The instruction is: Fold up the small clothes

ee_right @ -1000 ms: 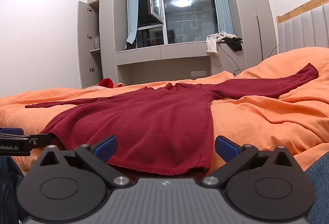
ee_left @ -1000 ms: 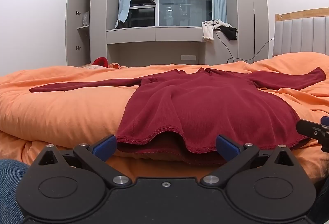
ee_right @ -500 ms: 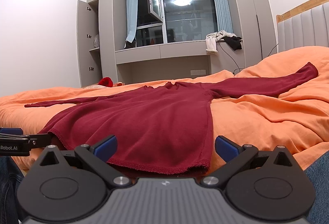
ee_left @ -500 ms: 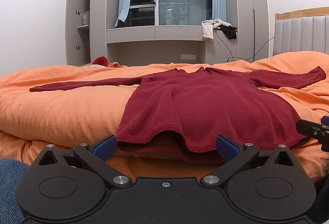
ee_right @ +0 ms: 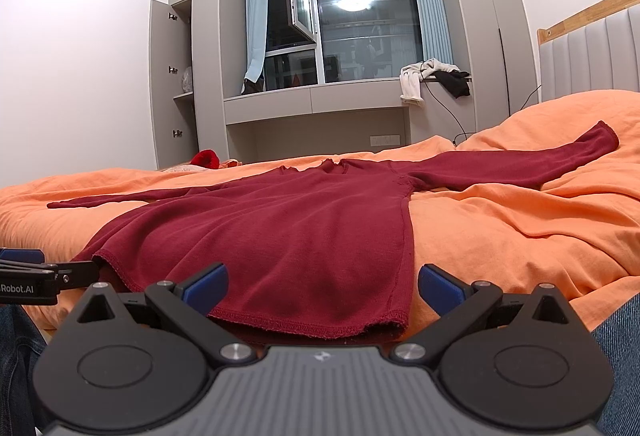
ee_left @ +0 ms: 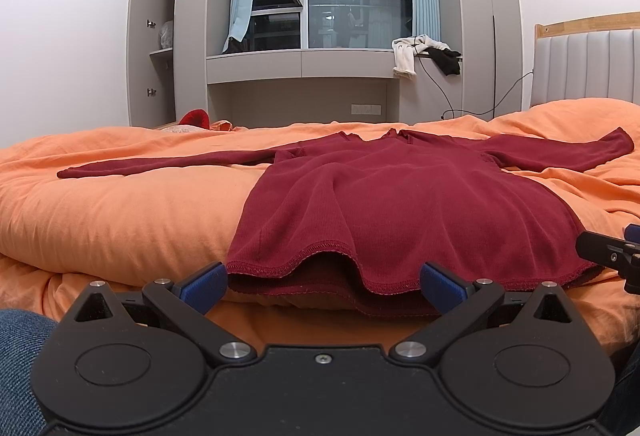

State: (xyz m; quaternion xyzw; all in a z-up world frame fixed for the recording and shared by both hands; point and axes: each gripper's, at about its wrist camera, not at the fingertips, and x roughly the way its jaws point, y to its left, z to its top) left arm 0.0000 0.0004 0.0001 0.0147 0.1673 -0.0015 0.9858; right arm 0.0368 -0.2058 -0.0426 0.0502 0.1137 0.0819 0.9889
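Lying flat on the orange bed, the dark red long-sleeved top is spread front-down or front-up (cannot tell which) with both sleeves stretched out to the sides and its hem toward the cameras. Both tools are lined up at that hem: the left hand-held gripper sits with its blue fingers spread wide on either side of the left part of the hem, and the right hand-held gripper is likewise spread wide around the hem's right corner; neither pinches any cloth. This looks like the very start of folding, the approach to a first grasp. The next move likely calls for sliding one finger of each tool under the hem's two layers, closing on both together, and lifting evenly so the fabric does not bunch or drag the quilt.
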